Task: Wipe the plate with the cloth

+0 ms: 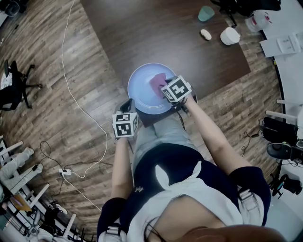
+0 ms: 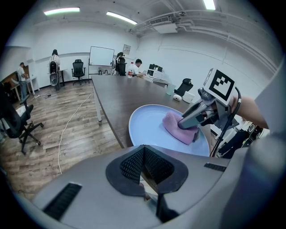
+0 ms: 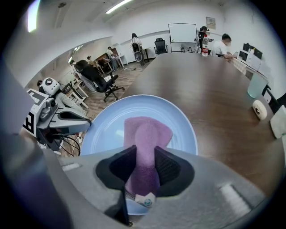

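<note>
A light-blue round plate (image 1: 139, 90) is set at the near edge of a dark brown tabletop (image 1: 142, 33), directly in front of the seated person. A purple terry cloth (image 1: 156, 81) is spread on the right half of the plate, and one end of it is gathered upward.

That gathered end is clamped by the right gripper (image 1: 163, 89). In the right gripper view its two mesh pads are seen pressed against either side of the cloth (image 3: 145, 134), which is pinched narrow between them. A small white label (image 3: 145, 200) hangs at the cloth's near end. The rest of the cloth fans out flat on the plate (image 3: 178, 120). This gripper is angled steeply down over the plate.

The left gripper (image 1: 127, 105) is held at the plate's near-left rim. In its own view the jaws are drawn together, with only a thin slit left between the pads. Whether the rim is pinched in that slit cannot be told. Beyond it, the plate (image 2: 147, 125), the cloth (image 2: 176, 127) and the right gripper (image 2: 190, 123) are seen.

Farther back on the tabletop, well apart from the plate, stand a teal cup (image 1: 206, 13) and a white round container (image 1: 230, 36). A white cable (image 1: 71, 90) trails over the wooden floor (image 1: 42, 52).
</note>
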A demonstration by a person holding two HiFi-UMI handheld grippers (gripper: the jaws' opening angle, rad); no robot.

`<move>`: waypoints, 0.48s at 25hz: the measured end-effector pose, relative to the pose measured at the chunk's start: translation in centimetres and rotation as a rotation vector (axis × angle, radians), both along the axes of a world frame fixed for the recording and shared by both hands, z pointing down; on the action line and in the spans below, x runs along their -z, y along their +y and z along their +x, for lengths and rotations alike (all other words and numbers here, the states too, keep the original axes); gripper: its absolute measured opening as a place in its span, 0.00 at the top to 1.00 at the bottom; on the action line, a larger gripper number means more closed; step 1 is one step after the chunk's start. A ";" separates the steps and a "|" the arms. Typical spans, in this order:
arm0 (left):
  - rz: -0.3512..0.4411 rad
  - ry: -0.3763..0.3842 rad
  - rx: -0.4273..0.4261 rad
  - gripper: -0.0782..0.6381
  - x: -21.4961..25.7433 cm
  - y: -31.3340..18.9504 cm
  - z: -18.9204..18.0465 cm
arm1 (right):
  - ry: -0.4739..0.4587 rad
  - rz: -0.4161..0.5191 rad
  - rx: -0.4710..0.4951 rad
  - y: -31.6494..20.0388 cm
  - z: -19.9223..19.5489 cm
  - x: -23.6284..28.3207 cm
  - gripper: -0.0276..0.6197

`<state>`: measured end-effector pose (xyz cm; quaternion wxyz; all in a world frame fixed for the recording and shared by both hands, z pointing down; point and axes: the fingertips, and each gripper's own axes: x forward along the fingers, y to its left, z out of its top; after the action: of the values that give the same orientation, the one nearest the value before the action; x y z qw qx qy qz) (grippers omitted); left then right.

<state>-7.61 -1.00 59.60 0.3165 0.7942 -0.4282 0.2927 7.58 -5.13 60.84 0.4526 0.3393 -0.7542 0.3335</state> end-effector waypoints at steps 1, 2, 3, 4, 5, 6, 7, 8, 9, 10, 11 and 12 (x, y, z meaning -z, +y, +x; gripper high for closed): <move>0.000 0.000 -0.001 0.89 0.0 0.0 0.0 | 0.018 0.006 0.004 -0.1 0.3 0.0 0.77; 0.000 -0.001 -0.002 0.89 0.0 0.0 0.1 | 0.035 0.012 0.007 -0.3 0.7 0.0 0.77; -0.001 -0.001 -0.003 0.88 0.0 0.1 0.2 | 0.050 0.018 0.009 -0.4 1.0 0.0 0.77; -0.001 -0.002 -0.004 0.88 0.0 0.1 0.2 | 0.060 0.022 0.010 -0.5 1.2 0.0 0.77; -0.001 -0.002 -0.004 0.88 0.0 0.2 0.1 | 0.065 0.023 0.009 -0.6 1.4 0.0 0.77; 0.000 -0.001 -0.005 0.88 0.0 0.2 0.1 | 0.068 0.023 0.009 -0.6 1.5 0.0 0.77; 0.000 0.000 -0.005 0.88 -0.1 0.2 0.0 | 0.069 0.023 0.009 -0.7 1.5 0.0 0.77; 0.001 0.000 -0.005 0.89 -0.1 0.2 0.0 | 0.070 0.023 0.009 -0.8 1.6 0.0 0.77; 0.001 0.000 -0.006 0.88 -0.1 0.2 0.0 | 0.070 0.022 0.011 -0.8 1.7 0.0 0.77; 0.002 0.000 -0.006 0.88 0.0 0.2 0.1 | 0.068 0.021 0.012 -0.8 1.7 0.1 0.77; 0.002 0.001 -0.006 0.88 0.0 0.2 0.2 | 0.063 0.018 0.012 -0.7 1.8 0.1 0.77; 0.002 0.002 -0.004 0.88 0.1 0.2 0.2 | 0.056 0.014 0.011 -0.7 1.9 0.2 0.77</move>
<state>-7.37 -0.79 59.51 0.3157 0.7957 -0.4264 0.2921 9.44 -5.79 60.66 0.4731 0.3476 -0.7452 0.3162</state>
